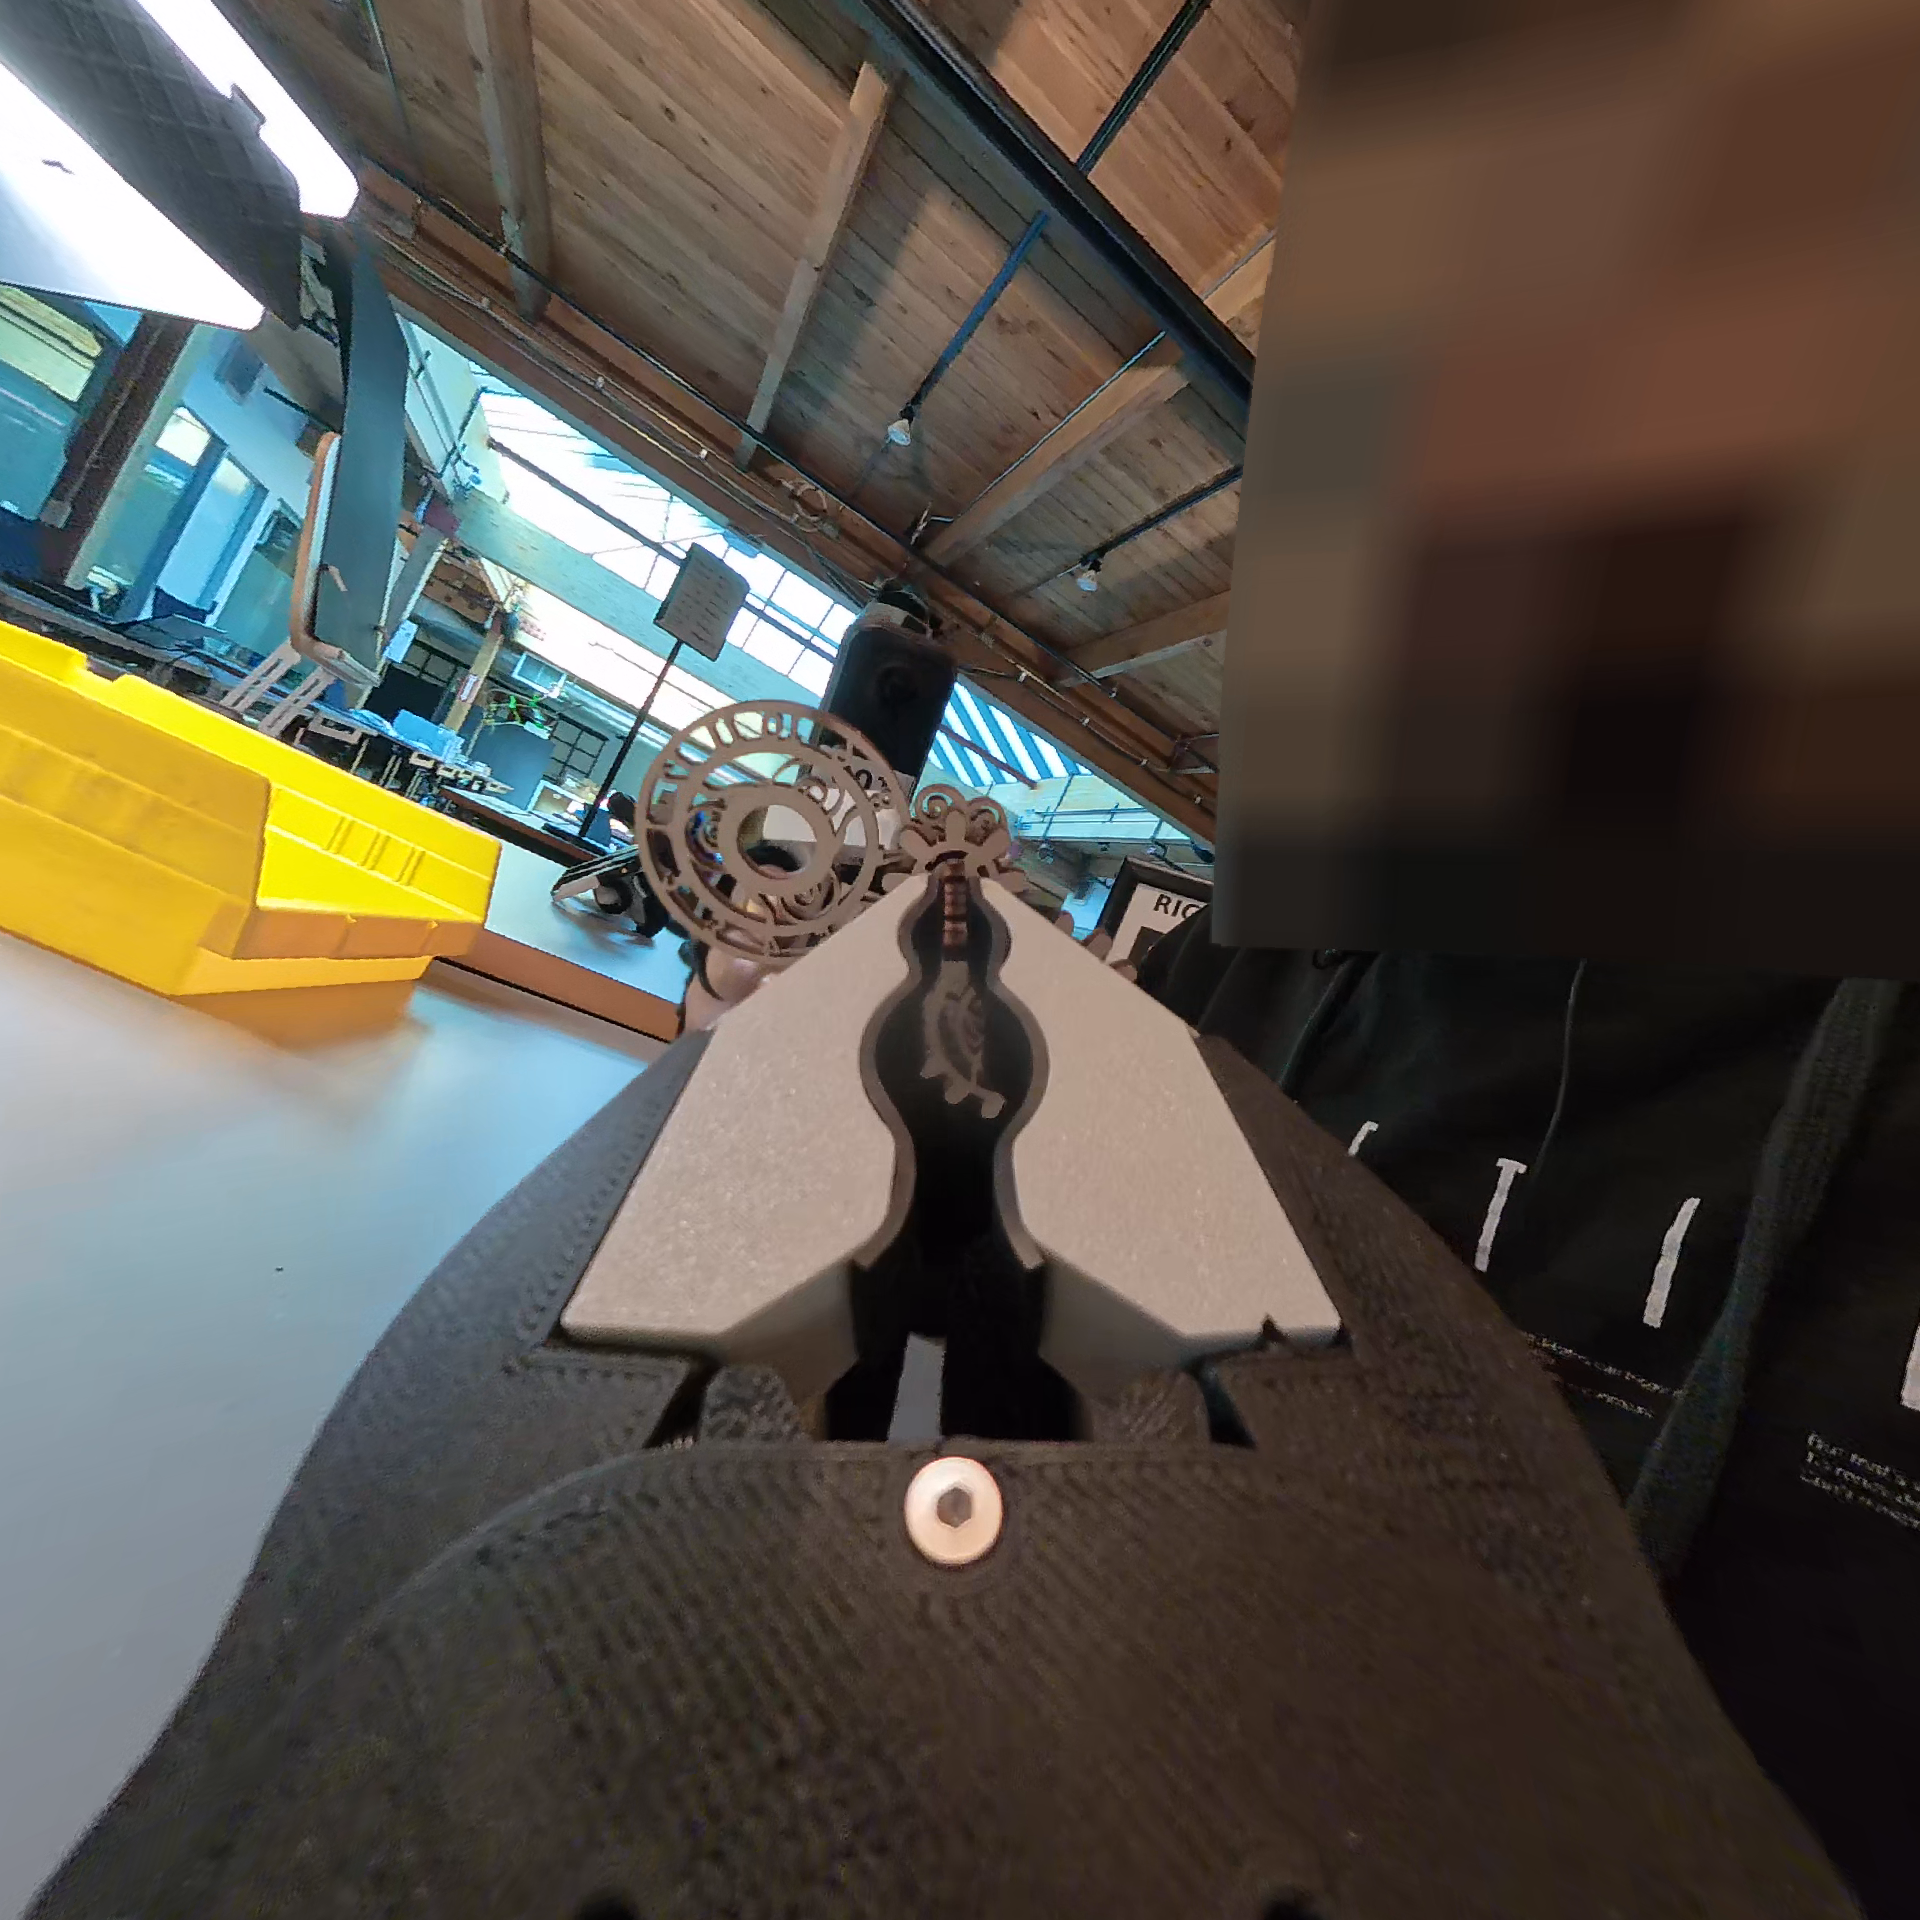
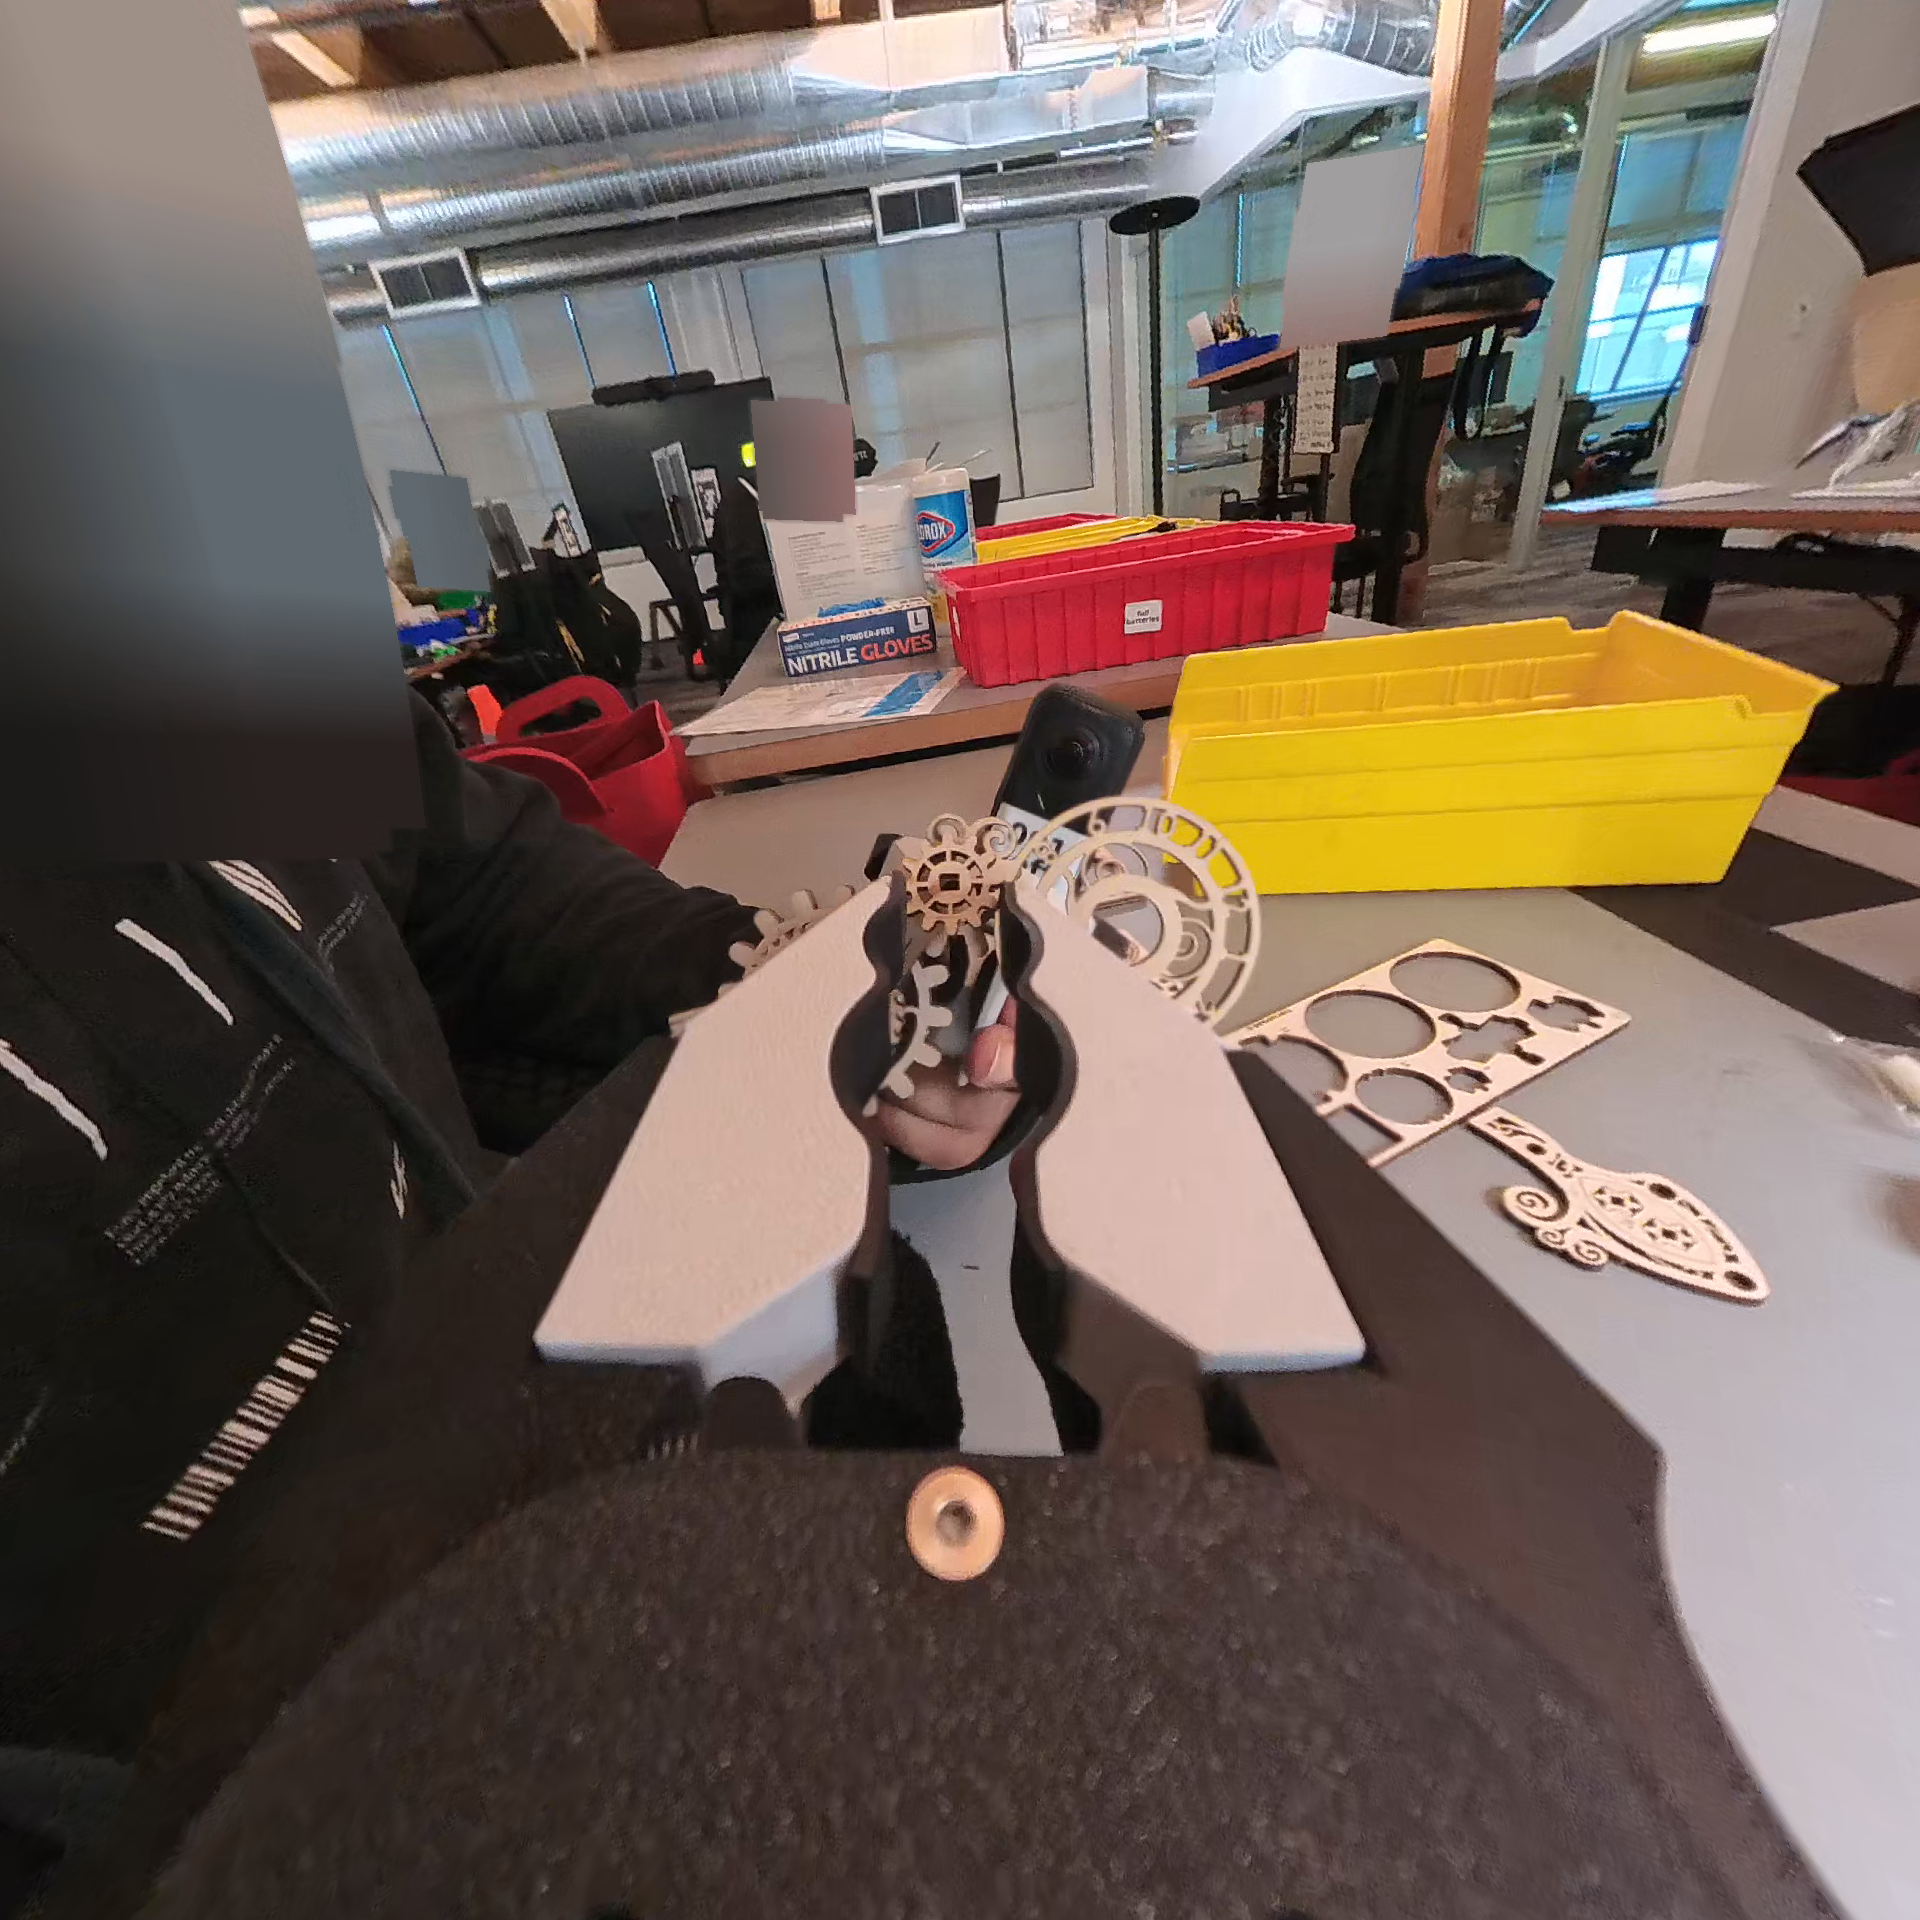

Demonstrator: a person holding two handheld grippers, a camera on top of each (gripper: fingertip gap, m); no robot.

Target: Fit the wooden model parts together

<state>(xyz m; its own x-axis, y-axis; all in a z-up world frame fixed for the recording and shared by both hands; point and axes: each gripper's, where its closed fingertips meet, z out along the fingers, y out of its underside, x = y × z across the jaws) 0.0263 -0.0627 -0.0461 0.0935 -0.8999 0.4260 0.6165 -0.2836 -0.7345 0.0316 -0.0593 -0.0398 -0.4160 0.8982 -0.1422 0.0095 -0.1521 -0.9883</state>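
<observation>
2 stacked yellow bins point(image 2: 1455, 790) – contents hidden.

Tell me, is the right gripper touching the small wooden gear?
Touching. In the right wrist view, the right gripper has its fingertips closed on either side of the small wooden gear, pinching it.

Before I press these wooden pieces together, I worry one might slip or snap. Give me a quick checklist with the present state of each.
1. Left tongs shut on the thin fretwork wooden piece: ok.
2. Right tongs shut on the small wooden gear: ok.
3. Large round openwork wooden wheel beside the gear: ok.
4. Gear's square hole lined up with its mate: cannot tell.
5. Grey table below: ok.
</observation>
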